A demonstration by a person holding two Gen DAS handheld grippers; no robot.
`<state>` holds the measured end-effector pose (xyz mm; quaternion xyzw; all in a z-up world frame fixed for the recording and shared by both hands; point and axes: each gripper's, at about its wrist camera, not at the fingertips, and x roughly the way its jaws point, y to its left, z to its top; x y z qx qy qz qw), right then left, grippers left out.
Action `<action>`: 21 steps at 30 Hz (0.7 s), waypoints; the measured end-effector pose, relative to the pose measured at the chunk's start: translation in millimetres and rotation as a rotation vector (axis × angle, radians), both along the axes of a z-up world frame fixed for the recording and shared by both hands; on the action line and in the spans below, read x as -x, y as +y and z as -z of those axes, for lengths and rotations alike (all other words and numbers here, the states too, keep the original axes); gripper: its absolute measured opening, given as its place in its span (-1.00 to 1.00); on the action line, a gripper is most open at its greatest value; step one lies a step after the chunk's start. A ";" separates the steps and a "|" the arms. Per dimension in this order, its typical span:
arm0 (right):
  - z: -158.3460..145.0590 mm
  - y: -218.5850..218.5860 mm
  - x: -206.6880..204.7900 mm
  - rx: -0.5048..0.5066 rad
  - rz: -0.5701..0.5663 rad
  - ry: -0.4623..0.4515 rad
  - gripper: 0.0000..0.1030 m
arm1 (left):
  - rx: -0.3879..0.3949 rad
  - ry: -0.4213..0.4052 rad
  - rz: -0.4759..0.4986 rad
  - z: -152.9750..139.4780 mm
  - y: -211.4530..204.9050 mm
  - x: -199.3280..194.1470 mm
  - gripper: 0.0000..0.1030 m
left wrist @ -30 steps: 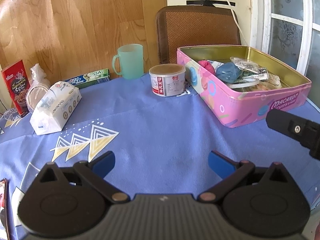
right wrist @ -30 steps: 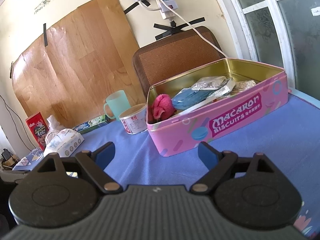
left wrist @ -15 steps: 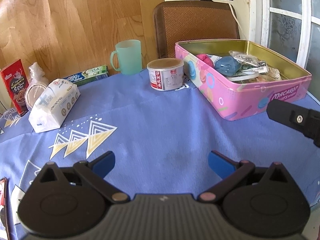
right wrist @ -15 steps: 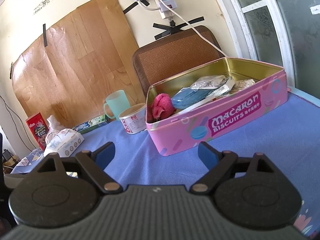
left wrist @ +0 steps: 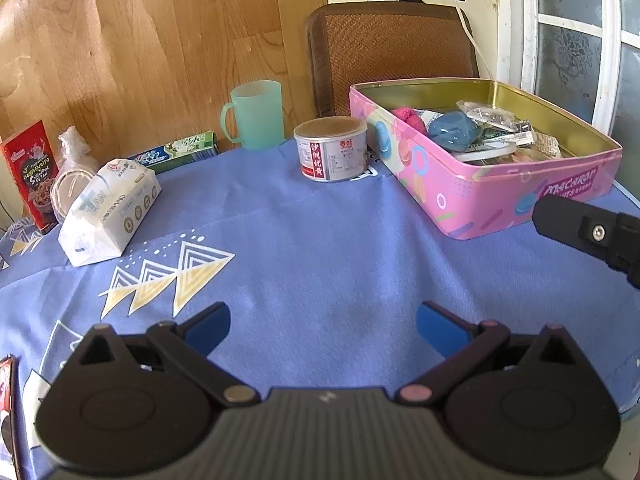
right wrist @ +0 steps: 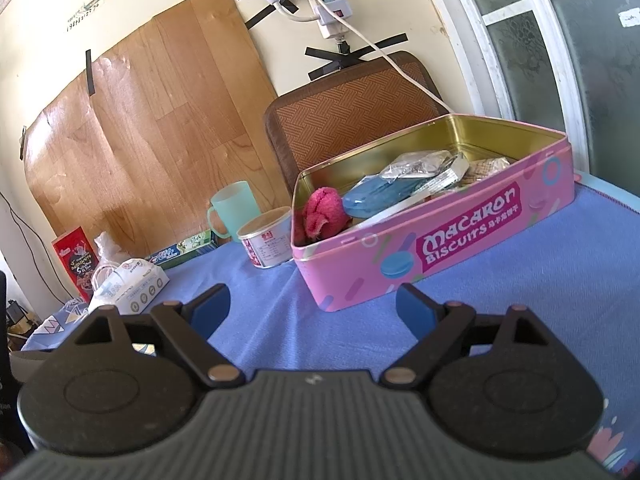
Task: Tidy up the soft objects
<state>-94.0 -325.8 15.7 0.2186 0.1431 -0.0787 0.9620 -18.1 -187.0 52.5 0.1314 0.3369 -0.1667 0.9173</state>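
Two handheld grippers hang over a counter (left wrist: pixel 320 240) draped in blue cloth, both with jaws spread wide and nothing between them. Left gripper (left wrist: pixel 323 322) sits above bare cloth near the middle of the counter, while the right gripper (right wrist: pixel 313 306) faces the near wall of a pink macaron biscuit tin (right wrist: pixel 460 240). Inside the open tin lie a pink fluffy cloth (right wrist: pixel 322 216) at the left end, a blue soft pouch (right wrist: pixel 380 196) beside it, and crinkled wrappers (right wrist: pixel 420 162) further along. Just left of the tin stands a small labelled can (left wrist: pixel 330 148), with a mint-green mug (left wrist: pixel 256 114) behind it. Well apart, at the counter's left side, rests a white tissue pack (left wrist: pixel 110 210) near a toothpaste box (left wrist: pixel 176 152) and a red carton (left wrist: pixel 34 172).
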 end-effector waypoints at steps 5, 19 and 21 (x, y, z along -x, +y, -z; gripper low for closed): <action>-1.6 -0.4 1.6 0.002 -0.001 -0.008 0.78 | -0.006 -0.042 -0.004 -4.6 0.5 4.1 1.00; -4.4 -0.1 5.0 0.002 0.003 -0.027 0.78 | 0.007 -0.103 -0.045 -16.1 8.7 8.3 1.00; -5.0 0.1 5.1 0.002 0.002 -0.029 0.78 | 0.016 -0.123 -0.063 -20.3 10.9 9.2 1.00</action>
